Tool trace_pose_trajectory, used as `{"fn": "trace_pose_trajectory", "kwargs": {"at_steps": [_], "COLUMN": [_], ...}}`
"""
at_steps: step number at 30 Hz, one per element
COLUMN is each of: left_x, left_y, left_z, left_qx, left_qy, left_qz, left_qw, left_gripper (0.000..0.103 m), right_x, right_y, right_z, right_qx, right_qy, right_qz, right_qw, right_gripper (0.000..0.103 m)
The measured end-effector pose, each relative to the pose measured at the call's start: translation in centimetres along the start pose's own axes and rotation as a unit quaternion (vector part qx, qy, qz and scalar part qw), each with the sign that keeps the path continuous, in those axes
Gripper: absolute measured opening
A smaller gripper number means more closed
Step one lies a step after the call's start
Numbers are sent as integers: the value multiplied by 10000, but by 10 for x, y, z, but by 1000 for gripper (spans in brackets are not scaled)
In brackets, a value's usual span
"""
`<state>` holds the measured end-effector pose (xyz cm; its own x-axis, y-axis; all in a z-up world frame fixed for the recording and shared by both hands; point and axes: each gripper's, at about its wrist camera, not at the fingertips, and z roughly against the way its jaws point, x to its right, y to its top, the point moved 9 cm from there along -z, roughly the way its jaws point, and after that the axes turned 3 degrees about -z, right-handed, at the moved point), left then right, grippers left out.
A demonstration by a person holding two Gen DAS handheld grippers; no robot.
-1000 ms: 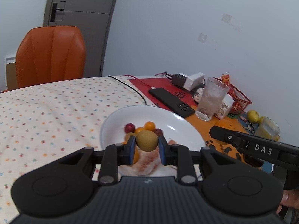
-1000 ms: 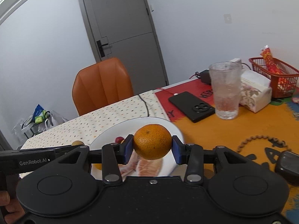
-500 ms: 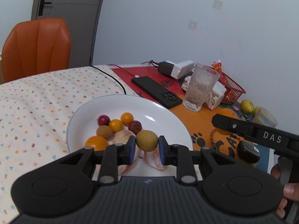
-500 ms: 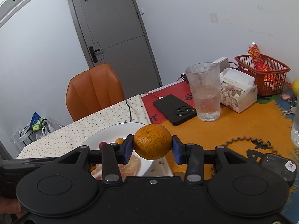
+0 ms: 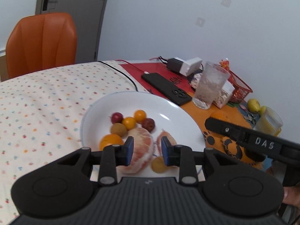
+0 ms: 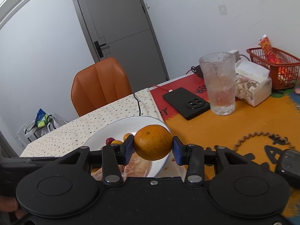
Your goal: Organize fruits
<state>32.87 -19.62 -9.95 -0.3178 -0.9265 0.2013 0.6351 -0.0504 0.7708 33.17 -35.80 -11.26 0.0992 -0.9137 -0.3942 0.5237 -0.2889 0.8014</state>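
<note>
Left gripper (image 5: pixel 146 151): jaws have just been opening and stand narrowly parted over the near part of the plate; nothing is pressed between the blue pads.
Released fruit: a small round tan-yellow fruit (image 5: pixel 158 165) lies on the plate just below and between the left pads, free of both.
Right gripper (image 6: pixel 153 148): closed firmly on a round, dimpled orange mandarin (image 6: pixel 153 142), one blue pad on each side, held over the plate's near right edge.
Landmark: a wide white ceramic plate (image 5: pixel 174 112) on a table covered with a dotted cloth.
On the plate, near: two peeled pale-pink citrus pieces (image 5: pixel 140 146) and an orange fruit at the near left.
On the plate, further in: a cluster of small round fruits, tan, yellow-orange and dark red (image 5: pixel 131 122), near the plate's middle.
Key relation: the mandarin hangs above the plate's right rim, so the bare white area of the plate lies ahead and to the left of the right gripper; this hand looks ready to place next, while the left has finished its drop.
Beyond the plate: a black phone (image 5: pixel 166 89), then a frosted clear glass tumbler (image 5: pixel 210 86), to the far right of the plate.
Risk: the round mandarin may roll off if released too near the rim.
</note>
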Motion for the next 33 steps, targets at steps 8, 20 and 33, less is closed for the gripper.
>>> {"fn": "trace_pose_trajectory", "kwargs": {"at_steps": [8, 20, 33], "left_x": [-27, -44, -71], "left_y": [5, 3, 0], "left_z": [16, 32, 65], "left_qx": [118, 283, 374], "left_qy": [236, 317, 697], "left_qz": [158, 333, 572], "left_qw": [9995, 9985, 9952], "left_gripper": [37, 68, 86], "right_x": [-12, -13, -44], "right_y": [-3, 3, -8], "right_z": [-17, -11, 3], "right_qx": [-80, 5, -68], "right_qy": [43, 122, 337], "right_qz": [119, -54, 94], "right_qw": [9999, 9999, 9994], "right_gripper": [42, 53, 68]}}
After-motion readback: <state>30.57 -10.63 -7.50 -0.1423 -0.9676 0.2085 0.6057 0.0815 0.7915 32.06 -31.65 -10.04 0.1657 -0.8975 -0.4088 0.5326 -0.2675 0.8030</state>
